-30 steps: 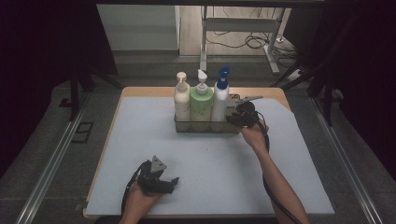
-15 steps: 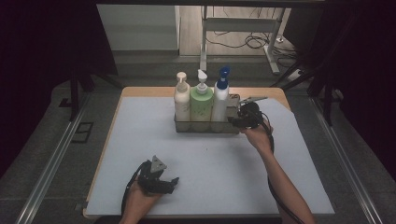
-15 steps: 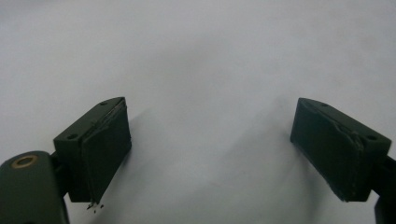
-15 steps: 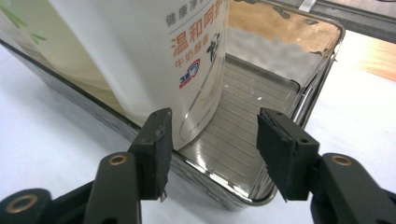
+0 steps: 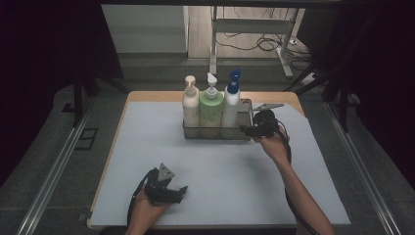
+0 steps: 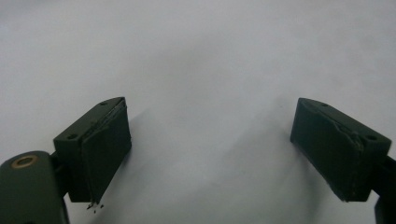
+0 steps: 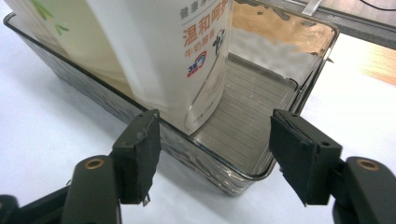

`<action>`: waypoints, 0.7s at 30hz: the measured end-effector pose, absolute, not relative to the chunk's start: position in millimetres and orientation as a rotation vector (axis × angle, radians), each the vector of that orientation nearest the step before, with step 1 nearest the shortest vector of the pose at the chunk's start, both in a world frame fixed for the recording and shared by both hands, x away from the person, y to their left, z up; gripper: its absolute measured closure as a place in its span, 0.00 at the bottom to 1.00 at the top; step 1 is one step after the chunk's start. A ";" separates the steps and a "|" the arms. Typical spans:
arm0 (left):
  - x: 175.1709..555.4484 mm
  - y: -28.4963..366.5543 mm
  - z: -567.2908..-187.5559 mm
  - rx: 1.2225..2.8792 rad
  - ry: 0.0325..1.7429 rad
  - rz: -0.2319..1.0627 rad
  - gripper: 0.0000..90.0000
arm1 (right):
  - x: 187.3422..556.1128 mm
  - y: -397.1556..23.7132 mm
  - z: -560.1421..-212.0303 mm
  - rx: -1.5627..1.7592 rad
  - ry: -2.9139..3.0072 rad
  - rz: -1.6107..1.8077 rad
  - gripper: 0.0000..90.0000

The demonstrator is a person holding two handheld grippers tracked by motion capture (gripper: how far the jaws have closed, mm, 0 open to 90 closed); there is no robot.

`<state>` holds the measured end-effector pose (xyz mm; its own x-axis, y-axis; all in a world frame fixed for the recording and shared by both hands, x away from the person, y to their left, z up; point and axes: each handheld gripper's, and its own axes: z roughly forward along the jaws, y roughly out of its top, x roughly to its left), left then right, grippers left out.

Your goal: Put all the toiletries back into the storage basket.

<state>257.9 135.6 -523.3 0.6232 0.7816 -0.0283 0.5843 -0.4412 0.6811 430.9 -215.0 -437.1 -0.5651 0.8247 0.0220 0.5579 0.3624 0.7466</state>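
Two grippers, one tray, three bottles.
Left gripper (image 5: 183,190), lower left, jaws spread, nothing between them. Right gripper (image 7: 215,154), centre right, jaws just opened, nothing gripped, at the tray (image 5: 244,128) end beside the white spray bottle (image 5: 230,105); green bottle (image 5: 211,107) and cream bottle (image 5: 190,105) stand alongside.

The right gripper (image 5: 248,129) has just been opening its jaws and backed off a touch from the white spray bottle (image 5: 230,111) in the tray (image 5: 215,133), nothing between them now.

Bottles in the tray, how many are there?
3, standing in a row in the clear tray: cream pump bottle at left, green pump bottle in the middle, white spray bottle at right. None seem hidden.
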 end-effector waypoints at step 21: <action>257.9 135.6 -523.3 2.181 1.065 0.384 0.13 | 407.2 -216.6 -432.8 1.143 2.304 1.046 0.30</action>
<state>257.9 135.6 -523.3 0.6231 0.7817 -0.0282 0.5842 -0.4411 0.6813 407.2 -216.6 -432.8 -0.6066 0.7950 0.0036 0.5259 0.3979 0.7517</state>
